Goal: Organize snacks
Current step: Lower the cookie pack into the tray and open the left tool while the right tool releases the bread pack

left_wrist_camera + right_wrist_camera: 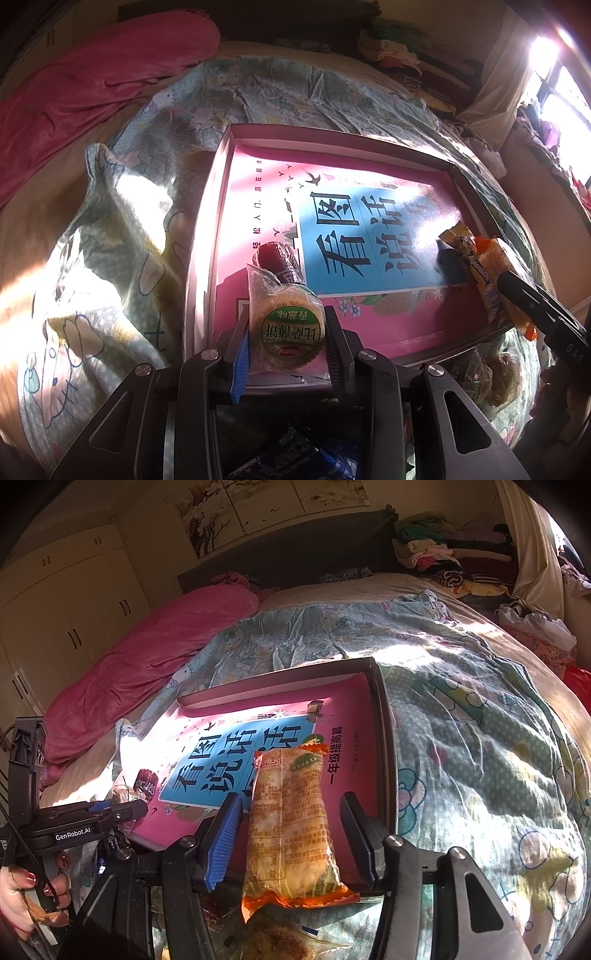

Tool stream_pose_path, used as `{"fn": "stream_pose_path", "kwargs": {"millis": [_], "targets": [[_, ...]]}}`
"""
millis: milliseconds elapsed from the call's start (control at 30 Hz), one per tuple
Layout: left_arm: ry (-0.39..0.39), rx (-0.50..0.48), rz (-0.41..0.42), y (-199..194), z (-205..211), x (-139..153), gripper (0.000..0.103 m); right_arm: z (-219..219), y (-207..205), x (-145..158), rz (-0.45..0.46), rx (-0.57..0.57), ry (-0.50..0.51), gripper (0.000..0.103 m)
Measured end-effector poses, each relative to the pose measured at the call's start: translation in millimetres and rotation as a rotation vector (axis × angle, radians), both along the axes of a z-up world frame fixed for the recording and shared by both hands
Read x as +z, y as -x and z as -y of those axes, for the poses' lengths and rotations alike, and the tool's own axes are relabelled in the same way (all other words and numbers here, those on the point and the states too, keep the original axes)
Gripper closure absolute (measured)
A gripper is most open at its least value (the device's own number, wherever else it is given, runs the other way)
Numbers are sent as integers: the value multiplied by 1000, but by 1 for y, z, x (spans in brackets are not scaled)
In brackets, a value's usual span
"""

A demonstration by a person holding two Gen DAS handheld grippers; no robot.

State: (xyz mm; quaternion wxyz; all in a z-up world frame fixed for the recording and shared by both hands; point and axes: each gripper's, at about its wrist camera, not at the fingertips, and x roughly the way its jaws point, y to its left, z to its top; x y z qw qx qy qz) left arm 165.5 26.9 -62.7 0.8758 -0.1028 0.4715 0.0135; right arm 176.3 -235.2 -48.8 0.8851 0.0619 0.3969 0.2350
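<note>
My left gripper [286, 343] is shut on a clear pack of round crackers with a green label [286, 325], held over the near left corner of a shallow box [332, 134]. The box is lined with a pink and blue book [369, 236]. A dark red wrapped snack [279, 260] lies in the box just beyond the crackers. My right gripper [291, 830] is open, with a long orange-edged packet [291, 812] between its fingers; the pads stand slightly off its sides. That packet lies over the box's near rim [384, 738]. The left gripper [122, 812] shows at the left.
The box sits on a bed with a cartoon-cat quilt [461, 720] and a pink blanket [147, 657]. More snacks lie near me: blue wrappers [295, 458] and another cracker pack [280, 941]. A hand [22, 886] grips the left handle. Folded clothes [436, 550] are piled at the headboard.
</note>
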Motion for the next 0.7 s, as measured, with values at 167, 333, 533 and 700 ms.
{"fn": "stream_pose_path", "kwargs": {"millis": [167,333,533,700], "targets": [[-4,-5,1,2,1,1,67,2,0,2,3,-7,-4,47],[-1,-5,0,2,1,1,67,2,1,3,7,-3,-5,44],[-10,-3,-5,3,2,2,67,-1,3,5,17,8,6,43],[-11,0,-12,3,0,3,66,-3,4,6,25,15,11,43]]}}
